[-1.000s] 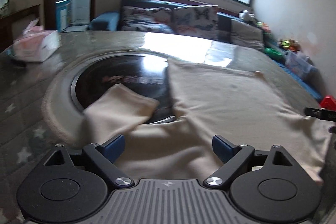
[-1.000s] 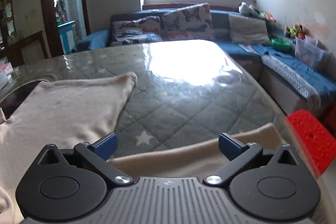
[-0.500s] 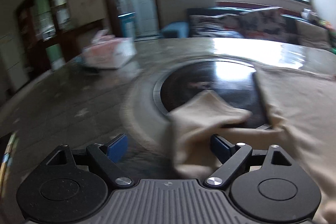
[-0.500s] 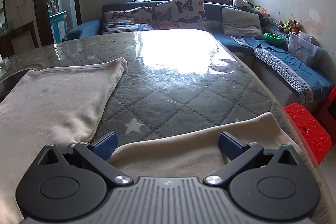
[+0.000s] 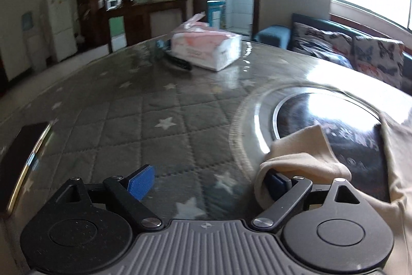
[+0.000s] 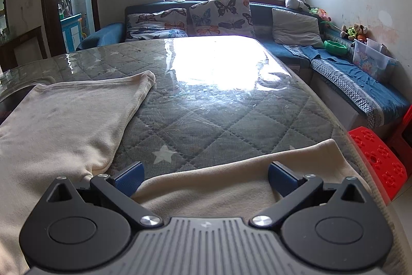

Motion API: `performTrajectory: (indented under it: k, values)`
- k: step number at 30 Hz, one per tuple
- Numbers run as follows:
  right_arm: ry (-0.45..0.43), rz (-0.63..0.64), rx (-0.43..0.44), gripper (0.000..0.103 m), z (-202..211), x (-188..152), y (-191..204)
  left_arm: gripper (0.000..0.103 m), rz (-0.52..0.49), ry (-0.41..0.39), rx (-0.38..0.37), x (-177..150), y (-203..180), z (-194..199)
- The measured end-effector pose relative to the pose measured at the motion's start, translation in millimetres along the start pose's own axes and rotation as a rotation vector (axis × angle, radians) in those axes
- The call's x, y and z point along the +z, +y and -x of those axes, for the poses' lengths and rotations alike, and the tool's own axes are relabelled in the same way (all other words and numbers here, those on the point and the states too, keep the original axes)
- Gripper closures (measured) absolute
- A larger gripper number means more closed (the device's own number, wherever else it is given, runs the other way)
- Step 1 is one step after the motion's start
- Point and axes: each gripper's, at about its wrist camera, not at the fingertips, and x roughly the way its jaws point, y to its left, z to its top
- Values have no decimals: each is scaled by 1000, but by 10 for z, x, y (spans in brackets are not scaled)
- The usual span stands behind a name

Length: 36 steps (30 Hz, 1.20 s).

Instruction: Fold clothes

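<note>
In the left wrist view, a dark phone (image 5: 20, 161) lies at the left edge of the table (image 5: 154, 105), which is covered in a grey quilted cloth with white stars under a clear sheet. Farther back sits a pack of tissues (image 5: 206, 48). The left gripper (image 5: 208, 181) hangs low over the table with its jaws spread wide and gripping nothing. One blue pad stands over bare cloth, and the other is partly covered by the end of a cream sleeve (image 5: 303, 159); whether it touches the sleeve cannot be told. The sleeve lies across a round black plate (image 5: 334, 115) set into the table, and the rest of the cream garment (image 5: 399, 172) runs off the right edge of the view.

In the right wrist view, the same garment (image 6: 64, 120) lies spread flat on the left part of the table (image 6: 206, 115). The right gripper (image 6: 206, 178) is over another cream sleeve (image 6: 231, 177) that stretches toward the table's right edge, with its jaws wide open and a pad on either side of the fabric, not pinching it. A red stool (image 6: 381, 159) stands beside the table at the right.
</note>
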Motion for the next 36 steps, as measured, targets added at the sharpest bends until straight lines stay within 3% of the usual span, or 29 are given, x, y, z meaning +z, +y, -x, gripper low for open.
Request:
performTrajectory:
  k: [9, 12, 15, 20, 23, 25, 27, 28, 32, 36]
  values:
    - [-1, -1, 1, 0, 0, -4, -2, 9, 60, -12, 110, 81, 282, -162]
    - [-1, -1, 1, 0, 1, -4, -3, 8, 70, -14, 116, 138, 391, -238]
    - [-1, -1, 1, 0, 1, -6, -4, 10, 53, -21, 198, 194, 445, -276]
    - [-1, 1, 0, 0, -2, -7, -1, 13, 57, -38, 64, 220, 401, -48]
    - [-1, 2, 0, 0, -3, -5, -1, 25, -13, -54, -53, 219, 197, 35]
    - [-1, 2, 0, 0, -3, -5, -2, 46, -53, -46, -124, 215, 64, 21]
    - [-1, 2, 0, 0, -3, -6, -2, 57, -80, -23, -177, 207, -44, -57]
    - [-1, 2, 0, 0, -2, -7, -1, 63, -94, -19, -189, 205, -87, -92]
    - [-1, 2, 0, 0, -3, -7, -3, 64, -173, -34, -192, 214, -245, -208]
    - [-1, 2, 0, 0, -3, -9, -4, 54, -261, -70, -126, 217, -367, -313]
